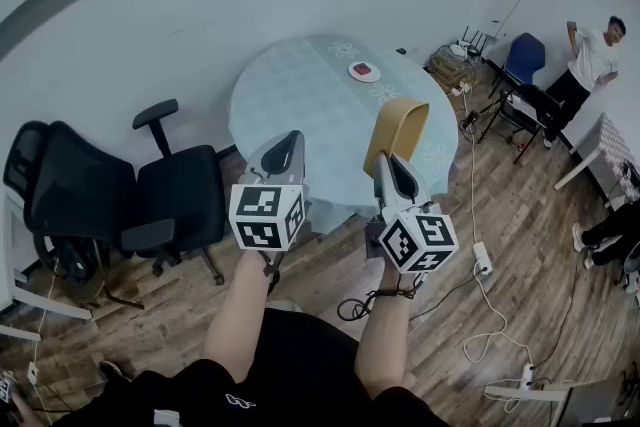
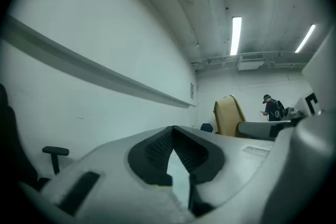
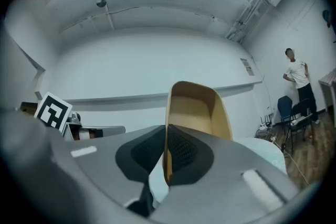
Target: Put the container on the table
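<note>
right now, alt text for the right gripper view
The right tool is shut on the side of a tan container, held up before a white wall. A person stands far right near a blue chair.

The container point(image 1: 397, 130) in my right claw point(image 1: 388, 163) looks like smooth tan plastic with a dull sheen. The shells of that claw and of my left claw point(image 1: 284, 145) read as matt grey plastic. Their pads point(image 3: 181, 150) are black and rubbery-looking, finely ribbed. The marker cubes point(image 1: 266, 215) carry flat black-and-white print. The desk point(image 1: 300, 105) wears a pale patterned covering, faintly glossy. I see a wood-plank floor point(image 1: 520, 285) with a low shine, and an office chair point(image 1: 180, 195) that looks like black cloth.
</note>
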`<action>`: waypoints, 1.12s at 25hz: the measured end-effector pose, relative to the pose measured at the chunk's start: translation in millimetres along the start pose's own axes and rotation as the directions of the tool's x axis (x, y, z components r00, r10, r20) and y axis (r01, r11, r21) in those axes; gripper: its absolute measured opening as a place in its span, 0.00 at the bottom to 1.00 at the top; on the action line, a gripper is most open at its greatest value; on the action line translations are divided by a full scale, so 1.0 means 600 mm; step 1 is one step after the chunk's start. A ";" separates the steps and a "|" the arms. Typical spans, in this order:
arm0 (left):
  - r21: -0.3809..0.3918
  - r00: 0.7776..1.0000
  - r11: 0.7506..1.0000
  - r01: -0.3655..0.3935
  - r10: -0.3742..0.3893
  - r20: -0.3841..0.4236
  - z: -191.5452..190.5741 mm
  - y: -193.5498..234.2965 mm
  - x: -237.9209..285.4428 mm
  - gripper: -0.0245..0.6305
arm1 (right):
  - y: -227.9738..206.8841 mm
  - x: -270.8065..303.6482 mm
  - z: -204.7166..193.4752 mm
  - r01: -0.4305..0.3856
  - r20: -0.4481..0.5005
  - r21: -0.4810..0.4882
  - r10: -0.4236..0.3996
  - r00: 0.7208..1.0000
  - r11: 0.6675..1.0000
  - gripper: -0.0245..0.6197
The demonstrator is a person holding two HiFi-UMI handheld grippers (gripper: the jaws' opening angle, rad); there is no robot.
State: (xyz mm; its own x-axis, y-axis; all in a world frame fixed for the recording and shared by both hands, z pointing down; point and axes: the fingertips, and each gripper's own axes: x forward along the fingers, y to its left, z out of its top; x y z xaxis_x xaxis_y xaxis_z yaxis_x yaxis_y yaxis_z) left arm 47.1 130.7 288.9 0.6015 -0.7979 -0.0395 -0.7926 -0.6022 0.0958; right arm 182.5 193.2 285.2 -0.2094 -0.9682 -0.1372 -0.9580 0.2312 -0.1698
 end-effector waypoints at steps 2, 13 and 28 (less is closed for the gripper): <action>-0.007 1.000 1.000 0.004 -0.004 -0.006 -0.005 -0.004 0.012 0.04 | -0.004 0.006 0.001 0.000 -0.017 -0.030 -0.001 1.000 1.000 0.07; -0.002 0.997 0.998 -0.065 0.065 -0.036 -0.027 0.057 0.022 0.04 | -0.069 0.043 -0.019 0.103 -0.009 0.055 -0.103 0.995 0.993 0.08; -0.030 0.969 0.976 -0.217 0.211 -0.127 -0.100 0.254 0.024 0.04 | -0.013 0.217 -0.124 0.029 -0.060 0.110 -0.023 0.998 0.994 0.08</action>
State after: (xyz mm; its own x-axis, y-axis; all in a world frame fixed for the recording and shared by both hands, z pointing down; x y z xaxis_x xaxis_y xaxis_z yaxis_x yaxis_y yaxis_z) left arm -59.0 29.0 362.4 0.4283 -0.8972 0.1079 -0.9006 -0.4140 0.1323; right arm 148.0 58.4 341.0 -0.1992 -0.9772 -0.0742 -0.9363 0.2121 -0.2798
